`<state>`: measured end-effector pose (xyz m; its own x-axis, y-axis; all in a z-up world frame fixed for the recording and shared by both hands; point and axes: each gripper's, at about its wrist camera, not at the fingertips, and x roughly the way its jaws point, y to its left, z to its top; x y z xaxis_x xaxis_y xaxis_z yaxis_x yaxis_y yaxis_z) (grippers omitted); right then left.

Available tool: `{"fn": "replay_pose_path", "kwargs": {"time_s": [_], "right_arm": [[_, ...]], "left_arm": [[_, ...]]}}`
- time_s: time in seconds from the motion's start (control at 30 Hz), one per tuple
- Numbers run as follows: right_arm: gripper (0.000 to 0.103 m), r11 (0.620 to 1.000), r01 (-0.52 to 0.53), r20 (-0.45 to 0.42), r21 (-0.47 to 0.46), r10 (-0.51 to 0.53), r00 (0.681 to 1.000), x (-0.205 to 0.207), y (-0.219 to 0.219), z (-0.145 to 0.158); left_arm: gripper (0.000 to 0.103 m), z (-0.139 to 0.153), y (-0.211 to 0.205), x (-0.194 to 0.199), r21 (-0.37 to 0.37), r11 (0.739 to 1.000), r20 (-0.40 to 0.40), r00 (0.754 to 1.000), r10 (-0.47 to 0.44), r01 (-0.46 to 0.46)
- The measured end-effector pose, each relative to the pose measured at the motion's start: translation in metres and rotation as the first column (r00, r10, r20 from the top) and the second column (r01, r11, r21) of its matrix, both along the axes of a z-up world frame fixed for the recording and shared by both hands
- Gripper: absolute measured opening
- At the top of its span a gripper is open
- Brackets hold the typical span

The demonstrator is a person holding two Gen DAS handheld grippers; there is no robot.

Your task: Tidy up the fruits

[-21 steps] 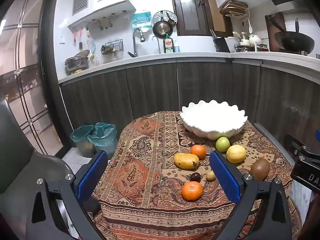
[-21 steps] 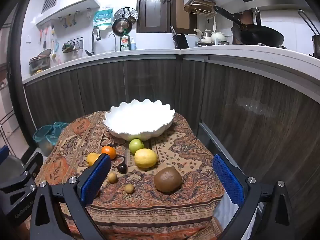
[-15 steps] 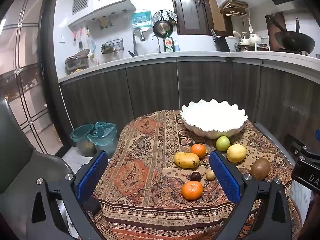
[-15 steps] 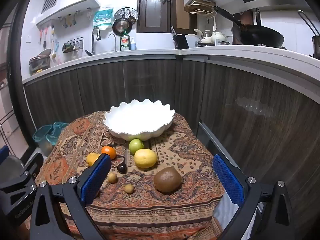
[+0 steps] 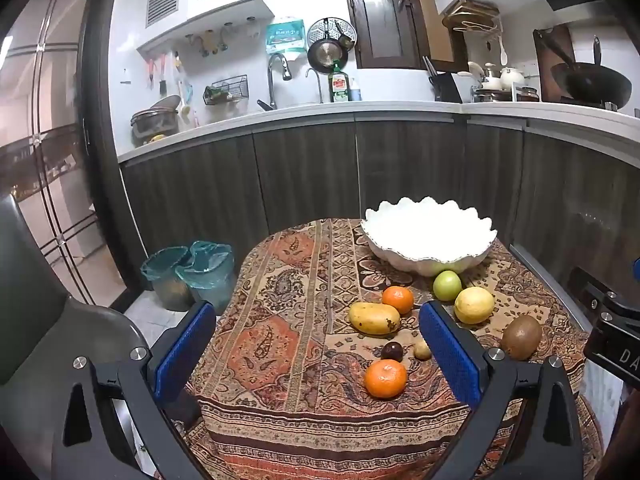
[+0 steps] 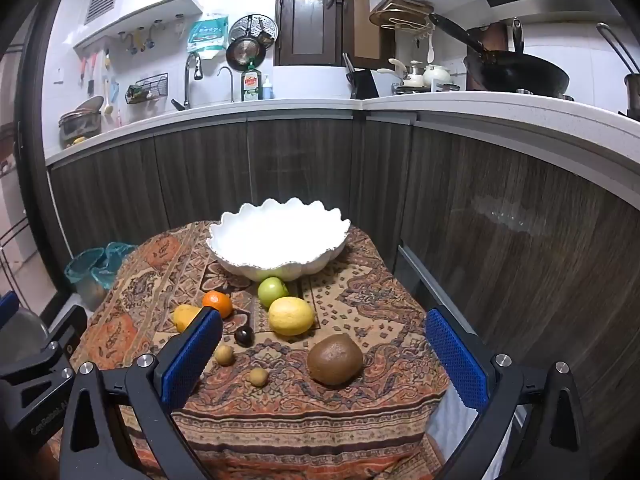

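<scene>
Patterned cloth (image 6: 360, 300) bears fruit before white bowl (image 6: 276, 236).

Dim indoor light, soft shadows, strong fisheye bending, dark vignetted corners, slight softness throughout

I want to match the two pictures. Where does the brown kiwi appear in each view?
Left wrist view: the kiwi lies at the right, beyond the right blue pad.
Right wrist view: the kiwi lies low in the middle, between the open pads.
Shared landmark: the white scalloped bowl at the table's far end.
</scene>
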<state>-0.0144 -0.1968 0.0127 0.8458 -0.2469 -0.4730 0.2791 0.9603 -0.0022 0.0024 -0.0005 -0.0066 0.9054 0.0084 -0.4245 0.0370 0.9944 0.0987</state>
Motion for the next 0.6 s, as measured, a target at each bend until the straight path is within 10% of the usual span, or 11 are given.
{"fn": "replay_pose_path", "kwargs": {"time_s": [0.6], "right_arm": [[0.103,1.000,0.000,-0.001,-0.004,0.000,1.000,-0.0001,0.0008,-0.0005]], "left_arm": [[0.103,-0.0010,0.0014,0.0011,-0.004,1.000,-0.010,1.000,0.003,-0.003]]}}
